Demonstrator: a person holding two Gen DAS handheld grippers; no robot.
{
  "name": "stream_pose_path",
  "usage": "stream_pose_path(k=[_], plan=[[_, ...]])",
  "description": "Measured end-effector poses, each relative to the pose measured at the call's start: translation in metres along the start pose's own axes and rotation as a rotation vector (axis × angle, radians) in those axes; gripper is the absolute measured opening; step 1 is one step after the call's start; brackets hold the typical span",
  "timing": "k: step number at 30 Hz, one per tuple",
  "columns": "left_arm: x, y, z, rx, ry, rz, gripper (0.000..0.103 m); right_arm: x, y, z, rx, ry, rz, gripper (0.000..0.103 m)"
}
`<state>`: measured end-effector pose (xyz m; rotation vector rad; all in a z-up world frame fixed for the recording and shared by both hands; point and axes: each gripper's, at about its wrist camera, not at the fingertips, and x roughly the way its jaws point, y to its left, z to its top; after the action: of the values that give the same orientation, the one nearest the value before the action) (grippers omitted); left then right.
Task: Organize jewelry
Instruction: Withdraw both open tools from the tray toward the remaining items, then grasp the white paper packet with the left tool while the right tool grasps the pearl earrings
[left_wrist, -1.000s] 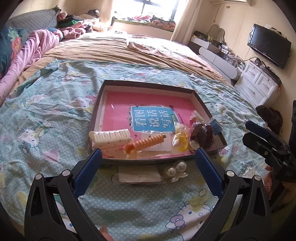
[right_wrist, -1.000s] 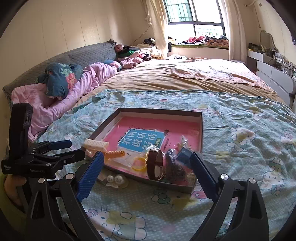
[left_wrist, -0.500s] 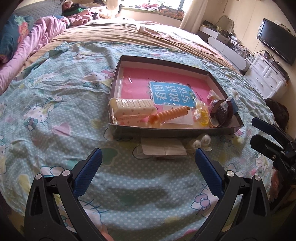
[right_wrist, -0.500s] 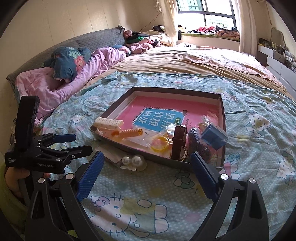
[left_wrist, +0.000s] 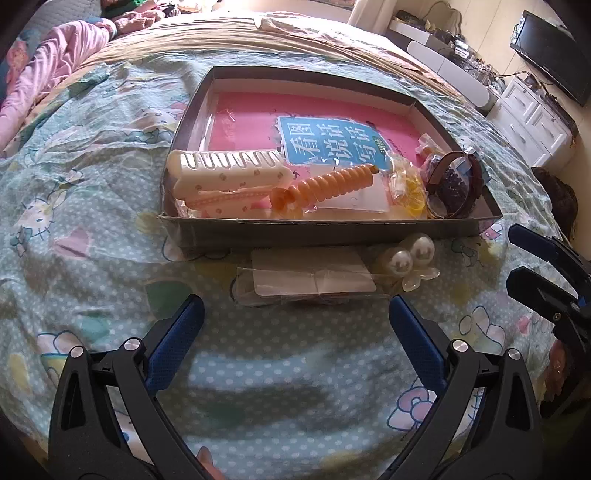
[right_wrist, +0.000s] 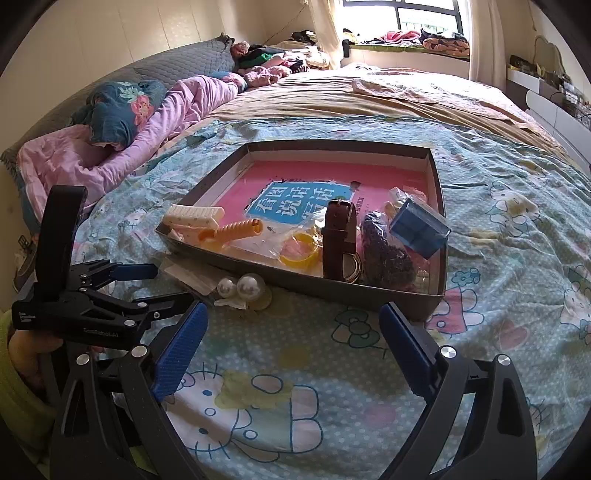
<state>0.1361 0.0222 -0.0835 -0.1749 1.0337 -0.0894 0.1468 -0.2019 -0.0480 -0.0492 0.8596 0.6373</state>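
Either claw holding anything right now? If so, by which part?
Nothing held. Left claw and right claw are both open and empty above the bedspread; the clear packet and pearl clip lie untouched outside the tray.

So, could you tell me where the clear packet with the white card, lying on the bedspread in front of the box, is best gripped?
Grip the clear packet with the white card by its near long edge, coming in low from the left tool, which is open and already faces it. It lies flat on the soft bedspread, so a thin edge pinch probably suits it, away from the two pearl clips at its right end.
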Motion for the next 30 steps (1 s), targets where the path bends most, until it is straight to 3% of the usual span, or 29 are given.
stream_pose_path(k=[8,13,16,19,21,25,29,30], plan=[[0.009,-0.004,0.007,0.015,-0.002,0.002,0.093,0.008,-0.003,-0.002,0.011,0.024,0.018,0.093],[0.009,-0.002,0.008,0.032,-0.009,-0.019,0.067,0.017,0.001,-0.003,0.009,0.046,0.033,0.093],[0.004,0.001,0.005,0.033,-0.015,-0.024,0.061,0.027,0.006,-0.002,0.004,0.064,0.052,0.090],[-0.005,0.009,0.003,0.004,-0.035,-0.045,0.040,0.041,0.015,-0.002,-0.009,0.094,0.074,0.082],[-0.008,0.017,0.003,-0.025,-0.032,-0.078,0.037,0.052,0.022,-0.002,-0.021,0.118,0.082,0.074],[-0.009,0.020,0.001,-0.038,-0.028,-0.094,0.035,0.067,0.032,0.000,-0.040,0.121,0.070,0.071],[-0.010,0.018,0.001,-0.028,-0.031,-0.094,0.034,0.075,0.034,0.004,-0.046,0.108,0.086,0.048],[-0.010,0.018,0.001,-0.030,-0.033,-0.095,0.033,0.074,0.034,0.005,-0.048,0.107,0.087,0.048]])
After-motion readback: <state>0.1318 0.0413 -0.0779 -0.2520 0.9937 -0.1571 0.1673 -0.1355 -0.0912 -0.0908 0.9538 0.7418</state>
